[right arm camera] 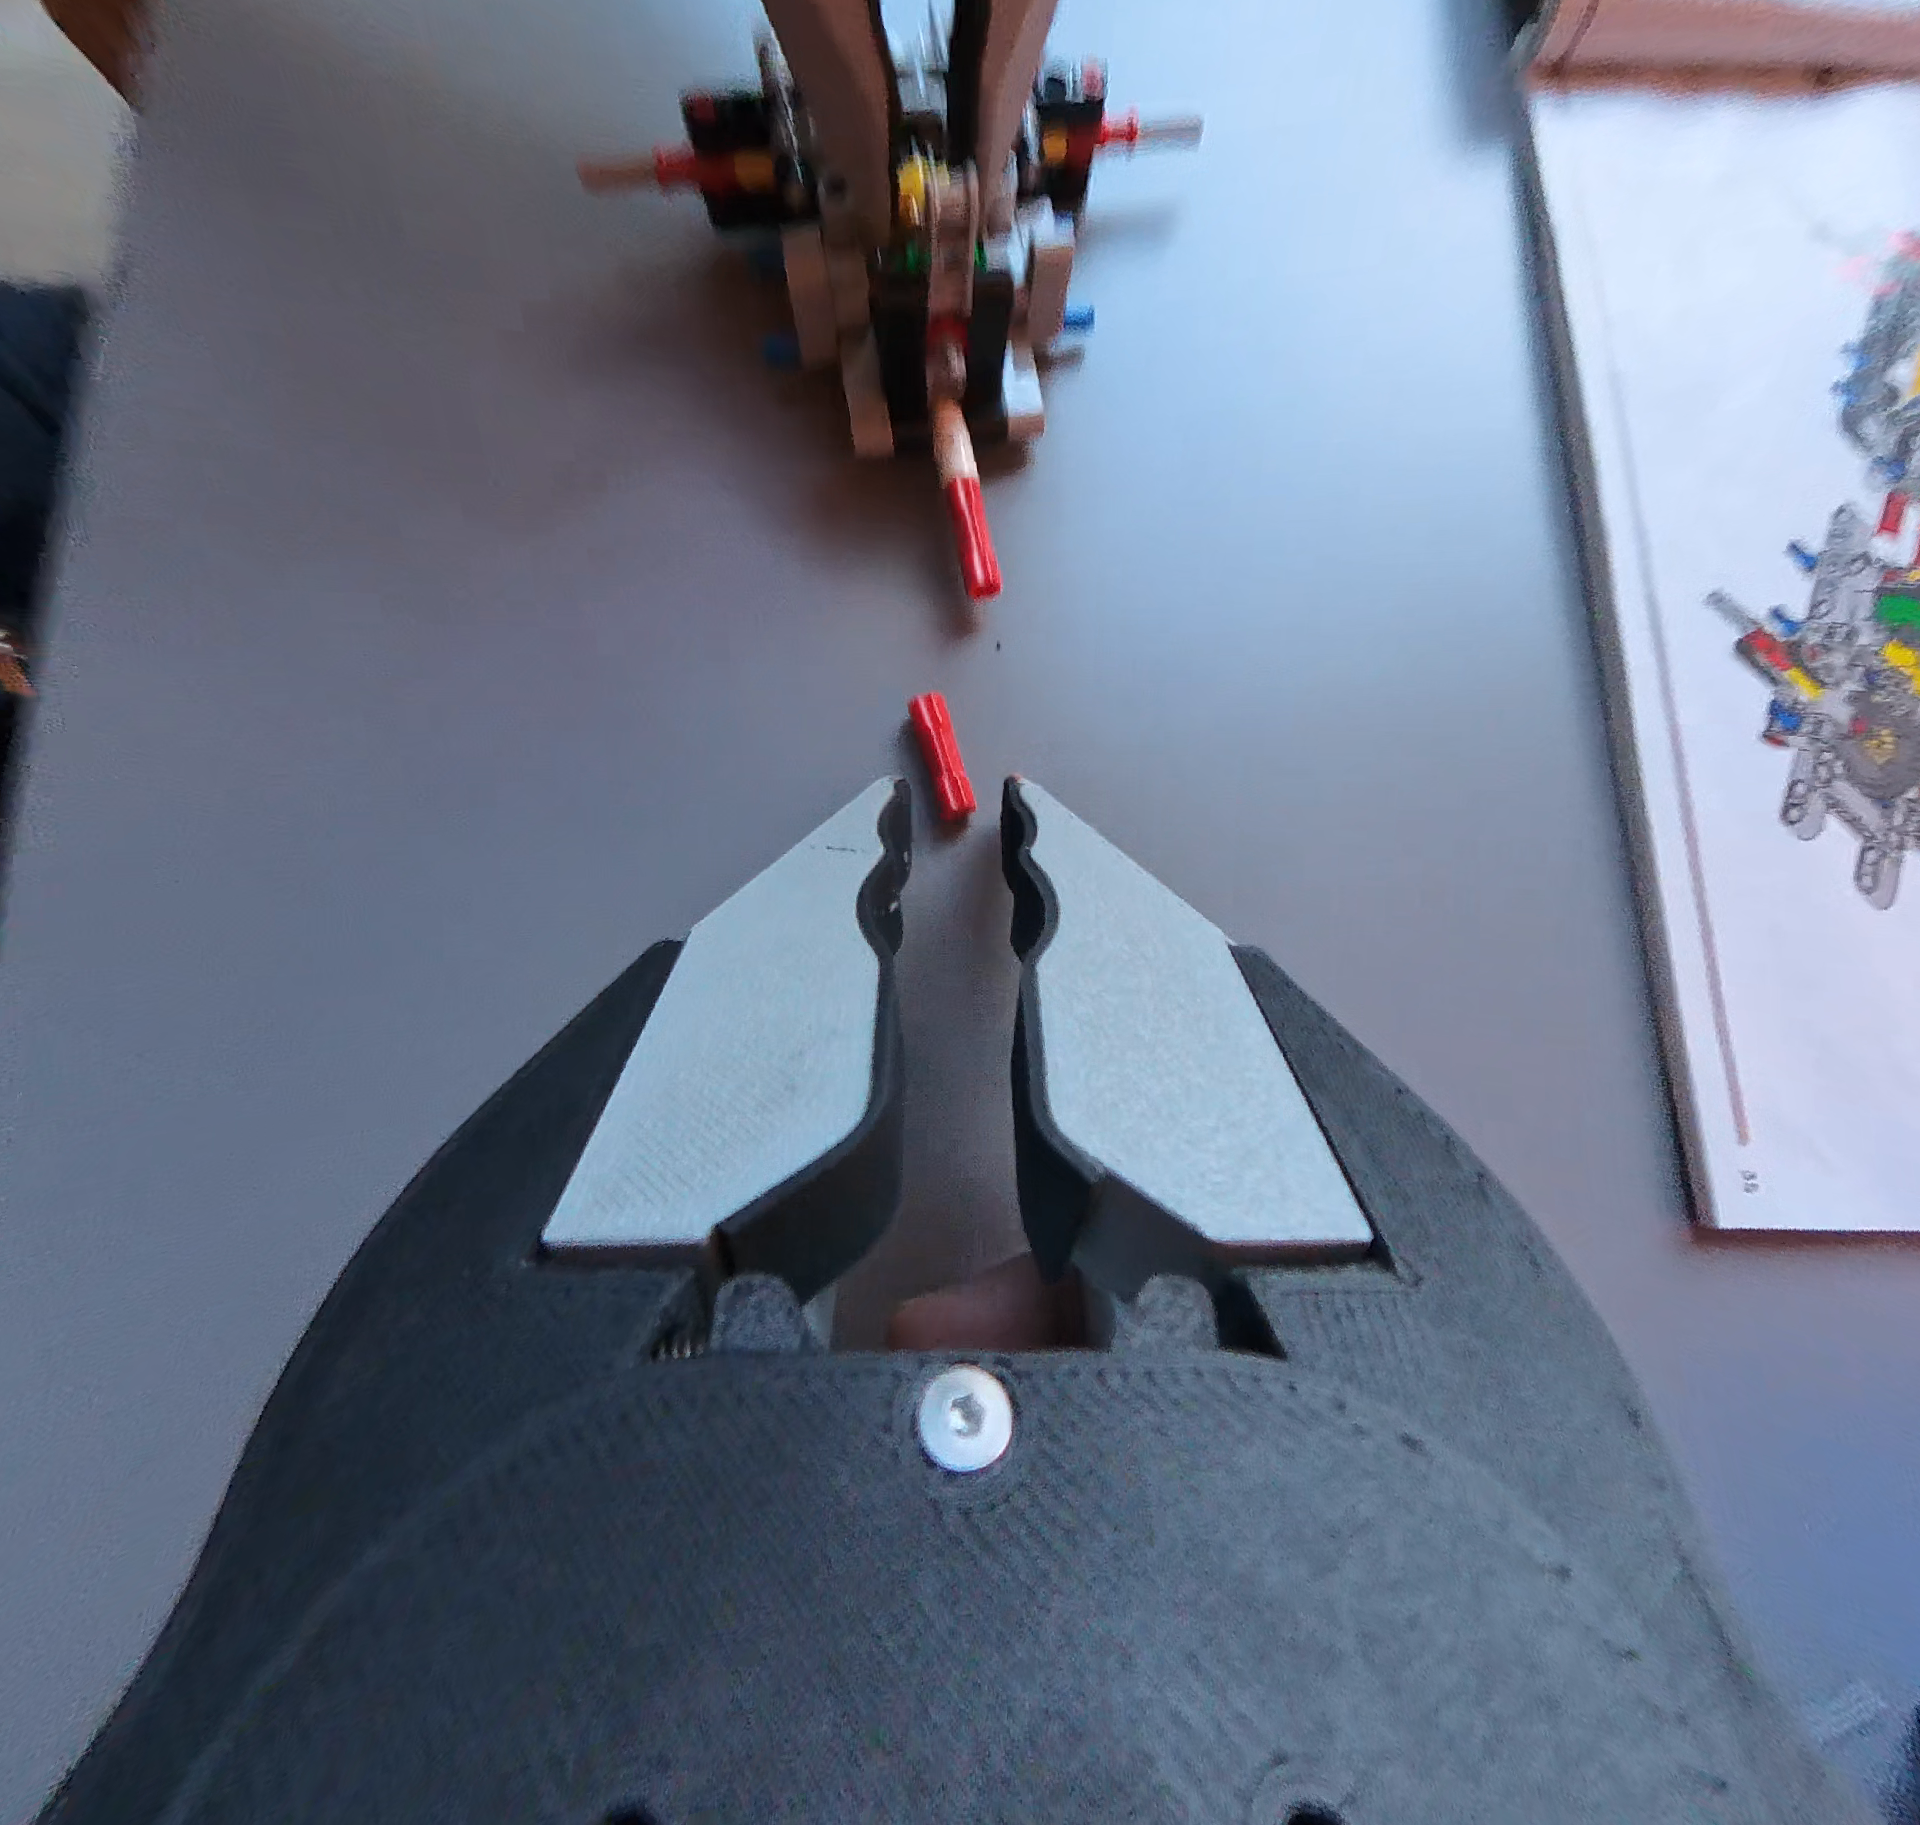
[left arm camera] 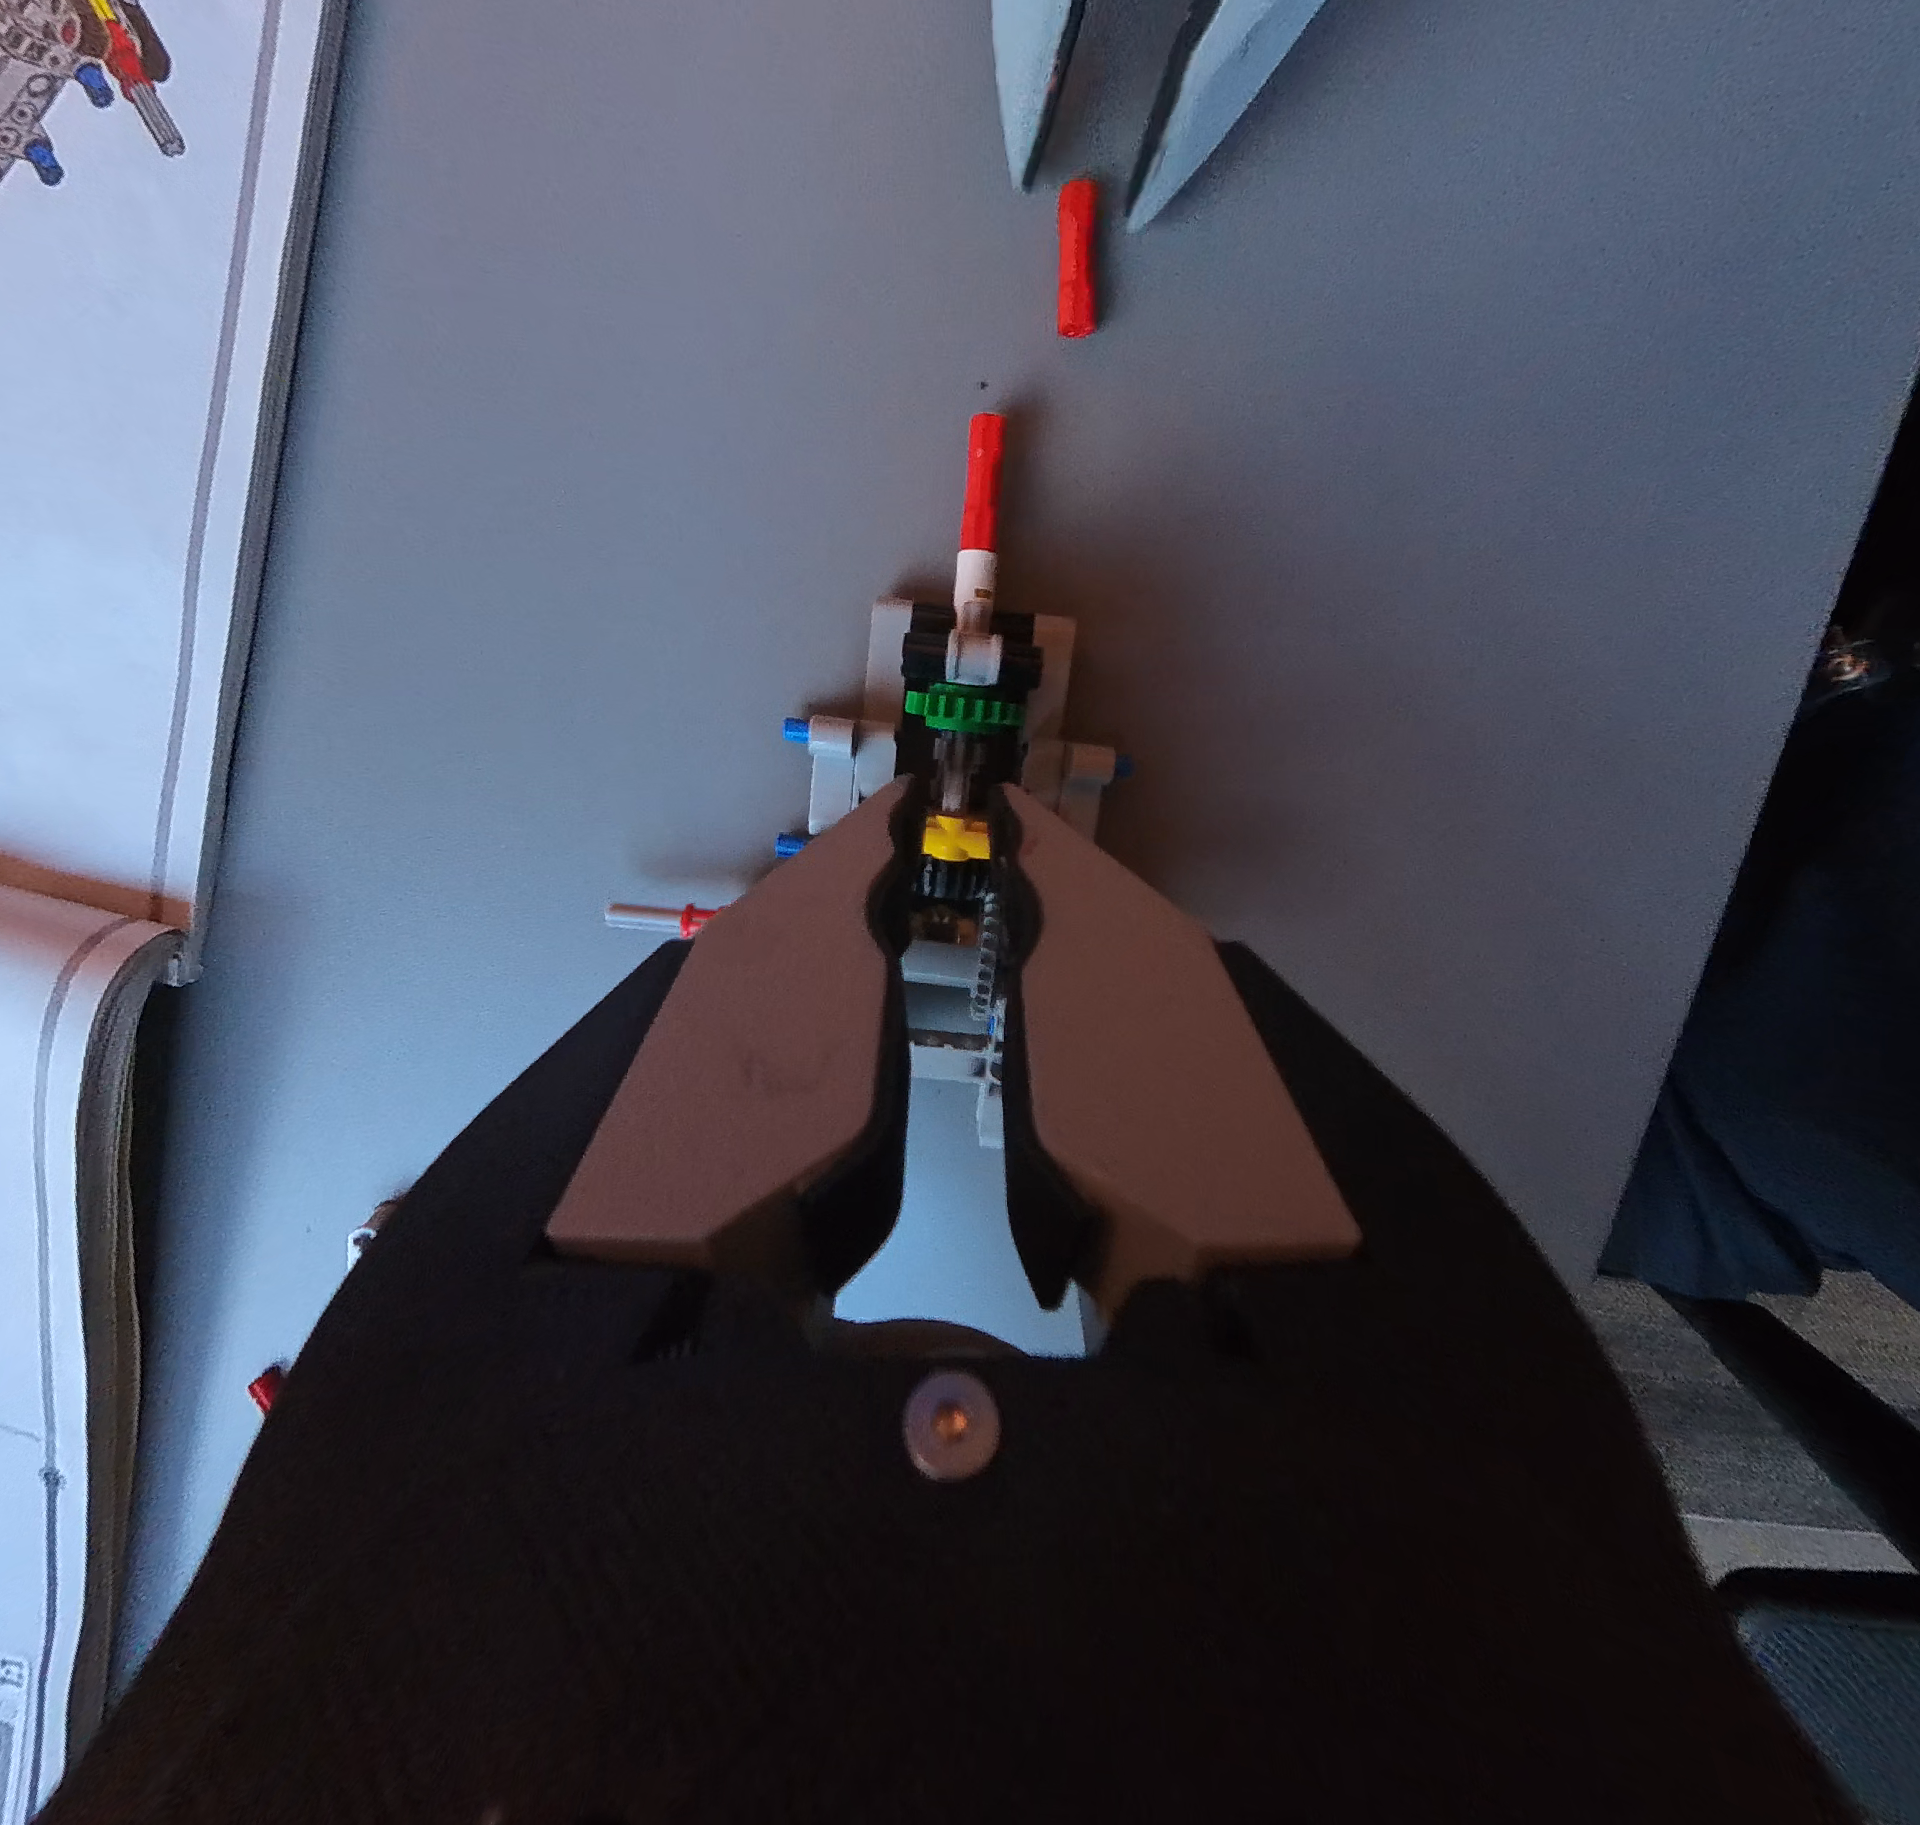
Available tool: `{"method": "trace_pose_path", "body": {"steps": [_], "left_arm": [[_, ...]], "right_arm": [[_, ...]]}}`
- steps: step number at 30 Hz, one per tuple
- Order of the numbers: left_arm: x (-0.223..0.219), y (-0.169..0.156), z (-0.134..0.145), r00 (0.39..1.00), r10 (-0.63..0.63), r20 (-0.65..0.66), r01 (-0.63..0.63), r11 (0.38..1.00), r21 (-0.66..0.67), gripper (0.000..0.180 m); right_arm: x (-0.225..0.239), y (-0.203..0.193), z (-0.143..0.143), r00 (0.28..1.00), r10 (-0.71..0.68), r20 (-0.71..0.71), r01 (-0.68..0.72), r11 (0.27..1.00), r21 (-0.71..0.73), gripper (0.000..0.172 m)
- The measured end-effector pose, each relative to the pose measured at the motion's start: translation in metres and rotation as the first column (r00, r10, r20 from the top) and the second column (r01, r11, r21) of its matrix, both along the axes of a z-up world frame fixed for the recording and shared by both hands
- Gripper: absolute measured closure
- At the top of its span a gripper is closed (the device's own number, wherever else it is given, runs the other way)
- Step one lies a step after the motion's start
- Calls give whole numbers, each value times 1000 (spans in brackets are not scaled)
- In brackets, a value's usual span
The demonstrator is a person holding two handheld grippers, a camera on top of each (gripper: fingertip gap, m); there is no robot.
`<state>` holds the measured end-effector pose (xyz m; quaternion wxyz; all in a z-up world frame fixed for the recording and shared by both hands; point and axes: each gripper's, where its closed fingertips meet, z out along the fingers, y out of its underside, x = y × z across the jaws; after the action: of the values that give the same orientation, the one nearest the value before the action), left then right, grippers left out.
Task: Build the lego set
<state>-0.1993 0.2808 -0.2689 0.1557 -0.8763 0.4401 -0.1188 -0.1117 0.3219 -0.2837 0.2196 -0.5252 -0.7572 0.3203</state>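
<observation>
Left wrist view: the left claw (left arm camera: 954,788) reaches down over a small toy-brick assembly (left arm camera: 961,695) standing on the grey table (left arm camera: 623,425), its brown fingers (left arm camera: 831,944) closed round the model's middle, where a yellow piece (left arm camera: 956,837) and a black gear show in the narrow slot between them. A green gear (left arm camera: 961,707) sits just beyond the fingertips, and a red-and-white axle (left arm camera: 980,497) sticks out from the far end of the model. Farther off, a loose red pin (left arm camera: 1077,258) lies on the table, its far end between the tips of the right claw (left arm camera: 1081,191), whose grey fingers stand apart. An open instruction booklet (left arm camera: 125,425) lies along the left edge.

Right wrist view: the right claw (right arm camera: 956,788) hovers low over the table (right arm camera: 416,632) with its fingers spread; the red pin (right arm camera: 941,755) lies flat, its near end just inside the gap, touched by neither pad. Beyond it, well apart, the assembly (right arm camera: 935,321) stands blurred, with the left claw (right arm camera: 914,165) clamped on it from the far side. The booklet (right arm camera: 1766,632) lies at the right.
</observation>
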Motion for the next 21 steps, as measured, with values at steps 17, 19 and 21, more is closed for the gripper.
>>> {"method": "trace_pose_path", "body": {"steps": [17,19,21], "left_arm": [[-10,3,36,992,45,114,-61,988,141,148],[-21,3,47,984,79,161,-107,980,170,148],[-34,6,55,972,124,202,-164,967,195,148]], "right_arm": [[-11,2,17,989,17,-147,-29,997,-77,169],[-12,1,17,990,16,-143,-26,997,-70,169],[-15,0,17,989,14,-148,-24,997,-67,169]]}}
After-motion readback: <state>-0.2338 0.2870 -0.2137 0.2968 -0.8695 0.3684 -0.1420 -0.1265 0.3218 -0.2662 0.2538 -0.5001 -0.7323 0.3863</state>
